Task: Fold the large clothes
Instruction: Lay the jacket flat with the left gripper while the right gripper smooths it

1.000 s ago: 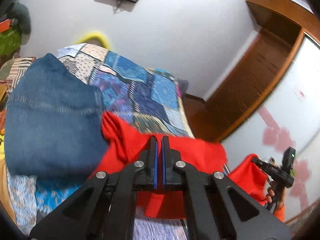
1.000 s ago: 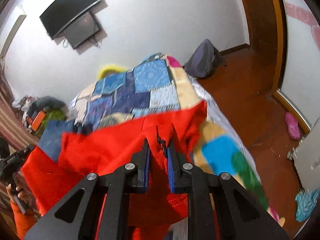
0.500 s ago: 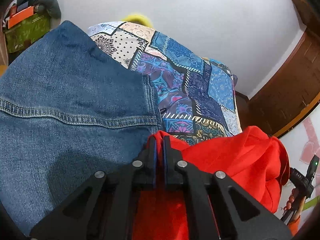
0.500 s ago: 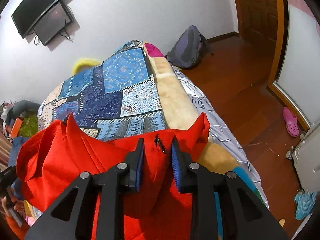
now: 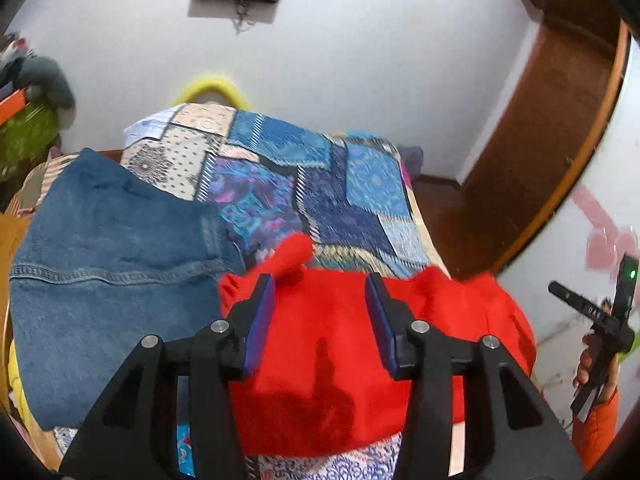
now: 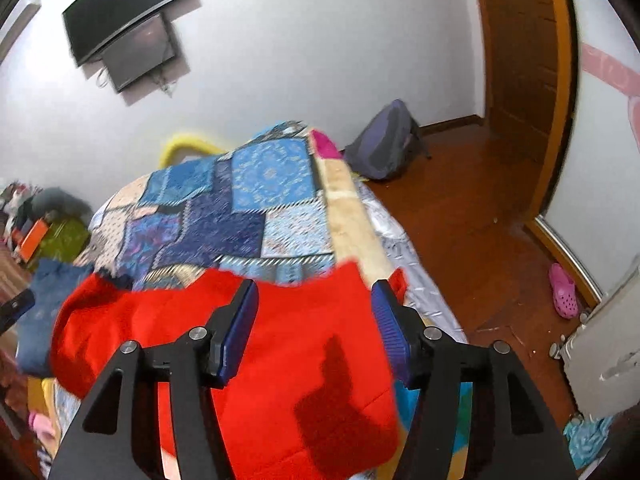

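A red garment (image 5: 332, 340) lies folded on the near end of the bed, also in the right wrist view (image 6: 304, 356). My left gripper (image 5: 320, 292) is open and empty, jaws wide, just above the garment's left part. My right gripper (image 6: 314, 300) is open and empty above the garment's right edge. The right gripper's handle (image 5: 600, 320) shows at the far right of the left wrist view. A folded blue denim garment (image 5: 108, 276) lies on the bed to the left of the red one.
The bed carries a blue patchwork quilt (image 5: 304, 184), also in the right wrist view (image 6: 240, 208). A grey backpack (image 6: 384, 144) leans against the wall on the wooden floor. A pink shoe (image 6: 564, 290) lies right. Clutter (image 6: 48, 232) is piled left. A TV (image 6: 124, 36) hangs on the wall.
Both grippers opened and let go of the red garment, which now lies on the bed. Both pulled back and up a little.
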{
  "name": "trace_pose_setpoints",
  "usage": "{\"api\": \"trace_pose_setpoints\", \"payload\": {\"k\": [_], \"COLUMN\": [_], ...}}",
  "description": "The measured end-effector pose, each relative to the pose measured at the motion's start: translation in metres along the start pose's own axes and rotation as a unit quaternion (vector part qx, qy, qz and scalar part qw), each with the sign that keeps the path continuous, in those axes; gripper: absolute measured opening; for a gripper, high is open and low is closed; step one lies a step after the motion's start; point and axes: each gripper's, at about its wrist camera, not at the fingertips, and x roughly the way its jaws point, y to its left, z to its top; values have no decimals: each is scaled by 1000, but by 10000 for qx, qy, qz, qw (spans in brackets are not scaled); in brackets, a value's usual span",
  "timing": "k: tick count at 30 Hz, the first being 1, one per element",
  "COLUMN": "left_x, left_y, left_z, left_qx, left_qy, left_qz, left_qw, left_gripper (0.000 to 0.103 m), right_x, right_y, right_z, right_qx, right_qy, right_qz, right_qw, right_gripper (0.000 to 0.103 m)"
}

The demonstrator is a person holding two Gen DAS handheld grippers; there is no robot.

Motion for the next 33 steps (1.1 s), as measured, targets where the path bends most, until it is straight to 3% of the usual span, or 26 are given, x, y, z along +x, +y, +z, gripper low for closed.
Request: {"api": "trace_pose_setpoints", "payload": {"k": [8, 12, 16, 20, 23, 33], "left_x": [42, 61, 62, 59, 53, 37], "left_y": [-27, -23, -11, -1, 6, 40], "left_z": [-43, -63, -78, -90, -100, -129], "left_qx": [294, 325, 163, 13, -103, -1162], "left_qy": [904, 1286, 1384, 1437, 1454, 1594], "left_qz": [-130, 82, -28, 35, 122, -116], "left_qw": [9954, 9911, 9902, 9896, 9892, 9803], "left_gripper": [46, 46, 46, 46, 46, 46], "right_x": [23, 39, 43, 36, 31, 24], "right_y": [42, 55, 54, 46, 42, 52], "right_z": [-36, -63, -81, -83, -84, -88], "right_qx": [-877, -1446, -1720, -1559, -1440, -1550], "right_qy": [552, 954, 1081, 1059, 1073, 1125], "right_qz": [51, -142, -330, -295, -232, -321], "right_qw": [9946, 9848, 9786, 9816, 9835, 9810], "right_gripper": [57, 57, 57, 68, 69, 70]}}
